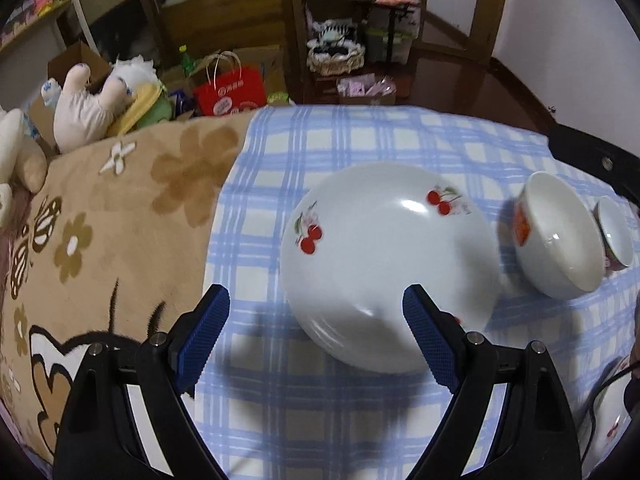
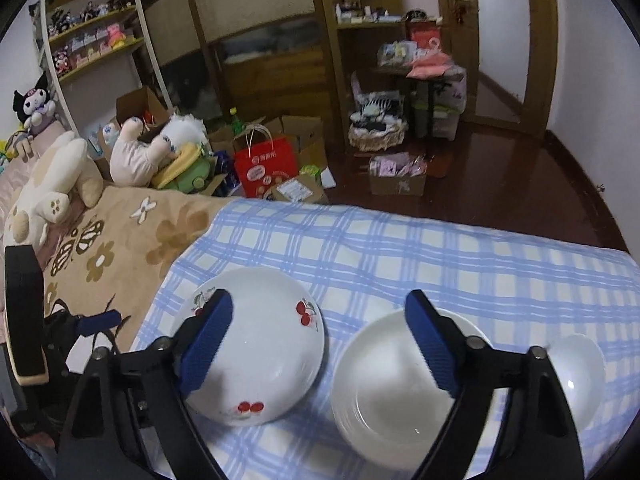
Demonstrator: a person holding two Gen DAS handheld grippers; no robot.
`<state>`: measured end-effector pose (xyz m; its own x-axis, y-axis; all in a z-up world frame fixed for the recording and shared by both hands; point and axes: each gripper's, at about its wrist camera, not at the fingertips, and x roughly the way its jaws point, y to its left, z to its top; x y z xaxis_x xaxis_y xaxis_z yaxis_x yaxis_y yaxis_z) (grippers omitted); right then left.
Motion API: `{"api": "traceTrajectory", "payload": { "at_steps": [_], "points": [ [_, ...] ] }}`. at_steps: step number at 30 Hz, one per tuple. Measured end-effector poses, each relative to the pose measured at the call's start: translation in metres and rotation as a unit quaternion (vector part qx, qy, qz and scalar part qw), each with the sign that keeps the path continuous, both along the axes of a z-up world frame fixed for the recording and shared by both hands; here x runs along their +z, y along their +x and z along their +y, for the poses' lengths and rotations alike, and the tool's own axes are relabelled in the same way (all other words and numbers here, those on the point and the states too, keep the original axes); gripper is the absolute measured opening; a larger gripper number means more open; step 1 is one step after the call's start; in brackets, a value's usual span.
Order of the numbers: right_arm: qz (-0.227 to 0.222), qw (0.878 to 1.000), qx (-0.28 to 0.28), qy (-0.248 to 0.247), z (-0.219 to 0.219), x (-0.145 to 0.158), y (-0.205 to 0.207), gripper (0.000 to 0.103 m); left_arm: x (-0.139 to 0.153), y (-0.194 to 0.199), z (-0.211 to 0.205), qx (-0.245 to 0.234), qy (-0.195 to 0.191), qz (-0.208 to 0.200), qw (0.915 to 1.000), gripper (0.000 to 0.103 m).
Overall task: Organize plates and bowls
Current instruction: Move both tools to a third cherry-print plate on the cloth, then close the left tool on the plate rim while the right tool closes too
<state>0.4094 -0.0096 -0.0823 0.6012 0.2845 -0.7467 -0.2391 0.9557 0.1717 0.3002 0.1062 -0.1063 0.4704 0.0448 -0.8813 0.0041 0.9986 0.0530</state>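
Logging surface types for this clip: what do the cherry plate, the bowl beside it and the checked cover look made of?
Cherry plate: likely glazed ceramic, glossy white, with sharp light glints and printed cherries. Bowl: the same glossy white glaze with a highlight inside; ceramic probably, though melamine can't be excluded. Checked cover: woven fabric, matte, blue-and-cream checks, no reflections.

A lived-in bedroom in a home. A bed carries a blue checked sheet beside a brown flowered blanket, with plush toys at its edge. A shelf holds small figurines. Cardboard boxes and a red paper bag clutter the dark wooden floor, near a wooden wardrobe and door.
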Motion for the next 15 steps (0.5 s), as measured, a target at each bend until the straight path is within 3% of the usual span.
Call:
{"api": "traceTrajectory", "payload": {
  "at_steps": [2,4,8,10,12,15],
  "points": [
    [0.014,1.000,0.006,-0.008,0.006,-0.011,0.011,0.088,-0.009,0.004,0.003,0.003,-0.002,0.010,0.9999,0.087],
    [0.030,0.999,0.012,-0.016,0.012,-0.022,0.021,0.077,-0.019,0.008,0.007,0.009,-0.007,0.023,0.9997,0.087],
    [0.064,0.997,0.030,-0.012,0.023,-0.041,0.037,0.075,-0.032,0.014,0.012,0.017,-0.019,0.040,0.9989,0.087],
    [0.080,0.996,0.032,-0.016,0.027,-0.050,0.044,0.065,-0.038,0.017,0.013,0.019,-0.029,0.046,0.9983,0.086],
    [0.095,0.995,0.036,-0.018,0.029,-0.058,0.049,0.062,-0.043,0.018,0.014,0.020,-0.031,0.052,0.9980,0.079],
    [0.109,0.993,0.044,-0.025,0.034,-0.068,0.057,0.062,-0.049,0.020,0.015,0.026,-0.036,0.061,0.9972,0.076]
  ]
}}
